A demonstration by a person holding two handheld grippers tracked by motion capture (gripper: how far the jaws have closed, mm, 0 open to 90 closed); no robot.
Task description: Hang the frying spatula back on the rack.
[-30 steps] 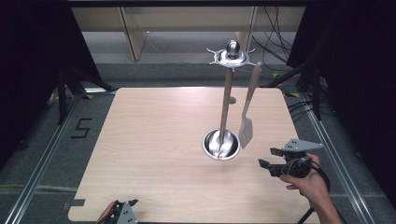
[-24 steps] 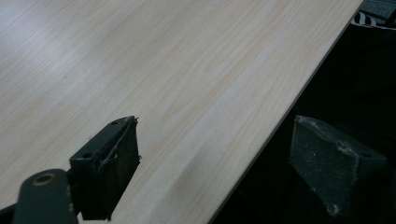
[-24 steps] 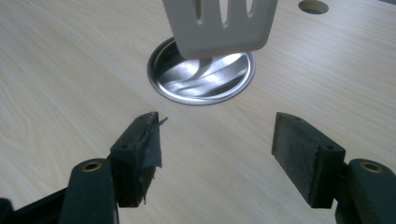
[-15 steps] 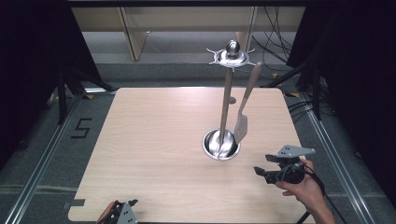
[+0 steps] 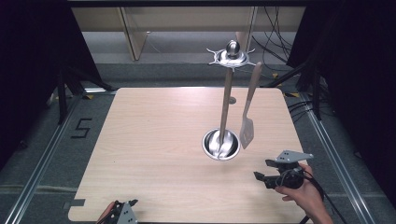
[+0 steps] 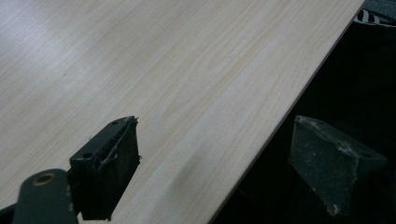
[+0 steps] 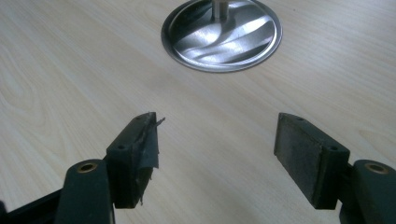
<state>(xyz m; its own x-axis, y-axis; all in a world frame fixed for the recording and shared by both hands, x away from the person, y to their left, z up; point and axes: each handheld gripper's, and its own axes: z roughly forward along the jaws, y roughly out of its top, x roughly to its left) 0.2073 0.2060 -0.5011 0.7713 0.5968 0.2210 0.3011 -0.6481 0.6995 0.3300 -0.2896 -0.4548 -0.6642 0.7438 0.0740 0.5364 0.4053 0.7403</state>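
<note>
Table point(image 5: 154, 154): light wood, carries a utensil stand point(image 5: 222, 143) — round steel base, upright post, hook crown on top. Stand base sits ahead of the right hand-held gripper point(image 5: 264, 170), near but apart, nothing touching; in the right gripper view the base point(image 7: 222, 35) lies straight ahead beyond the jaws. Spatula point(image 5: 248, 112) hangs from the crown, blade just above the table, ahead of the right hand-held gripper. Right jaws wide apart, empty. Left hand-held gripper point(image 5: 122, 211) at the table's near edge, well away from the stand; jaws apart, empty, straddling the edge.
</note>
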